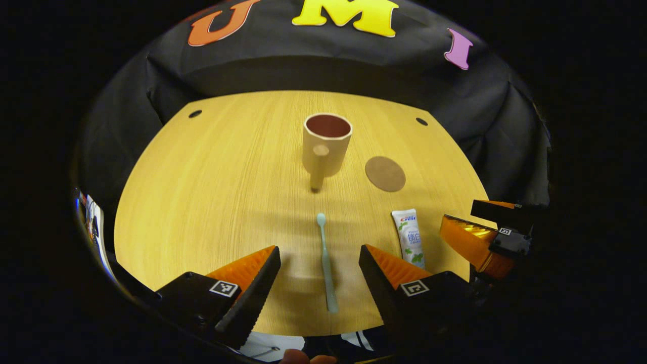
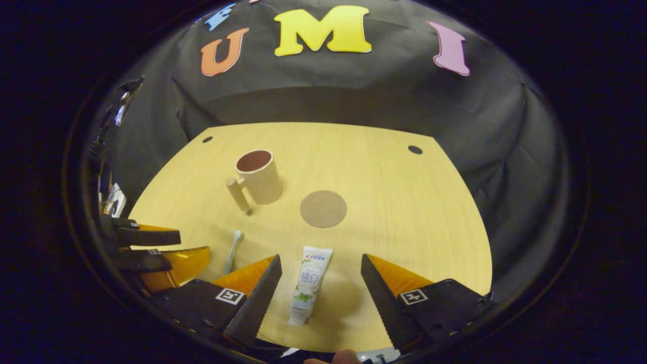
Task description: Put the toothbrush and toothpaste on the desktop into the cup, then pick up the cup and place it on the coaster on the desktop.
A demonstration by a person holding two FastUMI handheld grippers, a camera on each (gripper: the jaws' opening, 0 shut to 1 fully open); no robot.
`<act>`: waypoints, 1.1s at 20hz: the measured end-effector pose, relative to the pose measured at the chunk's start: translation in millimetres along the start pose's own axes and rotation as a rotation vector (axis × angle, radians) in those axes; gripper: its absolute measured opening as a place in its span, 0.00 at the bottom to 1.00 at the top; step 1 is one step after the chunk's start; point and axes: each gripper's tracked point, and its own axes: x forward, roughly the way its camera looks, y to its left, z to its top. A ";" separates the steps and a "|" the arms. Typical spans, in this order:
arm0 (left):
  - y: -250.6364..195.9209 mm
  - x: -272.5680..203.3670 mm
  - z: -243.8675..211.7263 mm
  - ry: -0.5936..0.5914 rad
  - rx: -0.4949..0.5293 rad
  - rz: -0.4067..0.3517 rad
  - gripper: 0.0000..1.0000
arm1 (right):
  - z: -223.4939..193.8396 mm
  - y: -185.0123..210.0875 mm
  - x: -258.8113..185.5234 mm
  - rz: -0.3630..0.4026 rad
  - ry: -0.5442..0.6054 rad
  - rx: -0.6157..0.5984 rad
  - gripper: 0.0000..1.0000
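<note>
A pale toothbrush (image 1: 326,263) lies flat on the wooden desktop (image 1: 212,202), between the spread fingers of my open left gripper (image 1: 319,258). The white toothpaste tube (image 2: 308,284) lies between the fingers of my open right gripper (image 2: 319,267); the tube (image 1: 410,237) also shows right of the brush. A beige cup (image 1: 326,144) with a handle stands upright farther back, its inside dark. A round brown coaster (image 1: 385,173) lies right of the cup. The right gripper (image 1: 480,232) shows at the desk's right edge. The cup (image 2: 258,176), coaster (image 2: 323,208), toothbrush (image 2: 232,250) and left gripper (image 2: 151,247) appear in the right gripper view.
Two small dark holes (image 1: 195,114) (image 1: 421,121) mark the desktop's far corners. Black cloth walls close in behind and beside the desk. The desk's near edge (image 1: 303,331) runs just under the left gripper.
</note>
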 end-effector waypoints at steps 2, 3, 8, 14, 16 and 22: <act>-3.1 14.5 -7.0 0.051 0.000 -0.012 1.00 | -8.7 -0.1 5.1 -0.002 0.033 -0.002 0.95; -4.4 19.3 -6.8 0.069 0.001 -0.016 1.00 | -12.3 -1.0 7.8 -0.004 0.049 -0.001 0.95; -1.0 32.2 -20.7 0.154 0.011 0.010 1.00 | -28.1 -7.7 19.2 -0.030 0.123 0.036 0.95; -1.3 42.2 -25.9 0.230 -0.012 0.020 0.77 | -33.6 -9.6 22.6 -0.038 0.149 0.060 0.94; -0.1 42.9 -29.3 0.245 -0.001 0.026 0.60 | -33.3 -9.7 23.1 -0.038 0.149 0.067 0.94; -7.7 48.6 -39.3 0.293 -0.040 0.002 0.32 | -31.8 -8.2 24.9 -0.041 0.146 0.069 0.94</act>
